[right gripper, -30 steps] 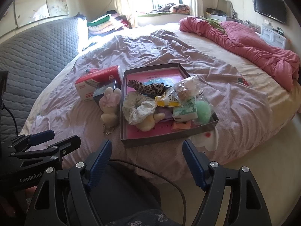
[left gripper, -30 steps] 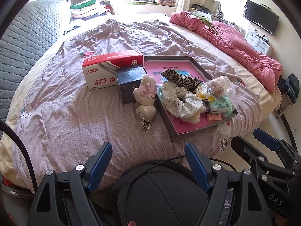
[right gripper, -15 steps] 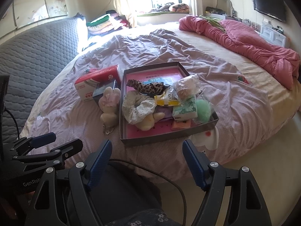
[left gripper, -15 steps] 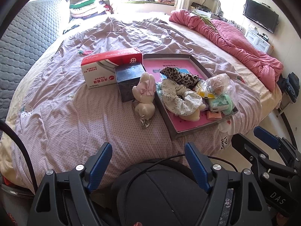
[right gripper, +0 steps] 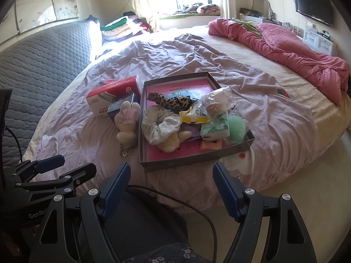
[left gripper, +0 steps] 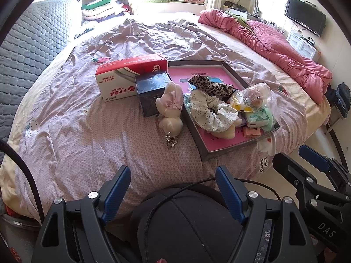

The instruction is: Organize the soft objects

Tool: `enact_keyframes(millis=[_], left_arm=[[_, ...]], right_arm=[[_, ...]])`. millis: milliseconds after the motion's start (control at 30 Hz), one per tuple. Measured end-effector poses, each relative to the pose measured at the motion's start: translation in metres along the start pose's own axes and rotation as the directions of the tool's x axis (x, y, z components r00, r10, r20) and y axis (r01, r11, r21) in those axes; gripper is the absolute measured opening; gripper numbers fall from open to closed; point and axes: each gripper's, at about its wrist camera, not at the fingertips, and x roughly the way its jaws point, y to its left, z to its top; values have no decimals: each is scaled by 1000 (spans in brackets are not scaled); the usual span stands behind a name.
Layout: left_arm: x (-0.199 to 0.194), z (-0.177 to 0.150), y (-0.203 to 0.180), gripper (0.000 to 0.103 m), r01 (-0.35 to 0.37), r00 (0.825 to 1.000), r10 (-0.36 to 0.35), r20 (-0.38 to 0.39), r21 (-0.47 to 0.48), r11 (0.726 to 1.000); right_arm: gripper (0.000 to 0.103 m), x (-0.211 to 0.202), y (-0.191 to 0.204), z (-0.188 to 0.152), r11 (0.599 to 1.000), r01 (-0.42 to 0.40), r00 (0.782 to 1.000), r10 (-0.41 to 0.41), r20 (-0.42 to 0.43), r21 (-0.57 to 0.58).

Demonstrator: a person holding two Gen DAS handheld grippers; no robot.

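Note:
A shallow grey box with a pink floor [left gripper: 235,74] [right gripper: 195,160] lies on the bed. It holds a floral scrunchie [left gripper: 210,111] [right gripper: 160,125], a leopard scrunchie [left gripper: 210,87] [right gripper: 169,100], a cream plush [right gripper: 173,140], a tissue pack [right gripper: 216,127], a green puff [right gripper: 235,127] and bagged items. A pink-eared plush bunny [left gripper: 171,107] [right gripper: 127,122] lies on the sheet just left of the box. My left gripper [left gripper: 173,192] and my right gripper [right gripper: 171,186] are both open and empty, held off the bed's near edge, well short of the box.
A red-and-white tissue carton [left gripper: 129,76] and a dark cube box [left gripper: 153,92] sit left of the bunny. A pink quilt [left gripper: 274,43] is bunched at the far right. A grey quilted headboard [left gripper: 28,50] lies left. A black cap [left gripper: 186,225] is below the left gripper.
Both views have shifted only slightly; the objects on the bed have not moved and both grippers stay open.

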Motion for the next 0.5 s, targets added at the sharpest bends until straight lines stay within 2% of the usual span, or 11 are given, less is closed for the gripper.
enact_keyframes(millis=[500], left_arm=[[4, -2, 3, 79, -7, 1000, 7, -15, 0, 1000]], right_arm=[[78, 0, -1, 0, 1000, 2, 1000, -2, -1, 1]])
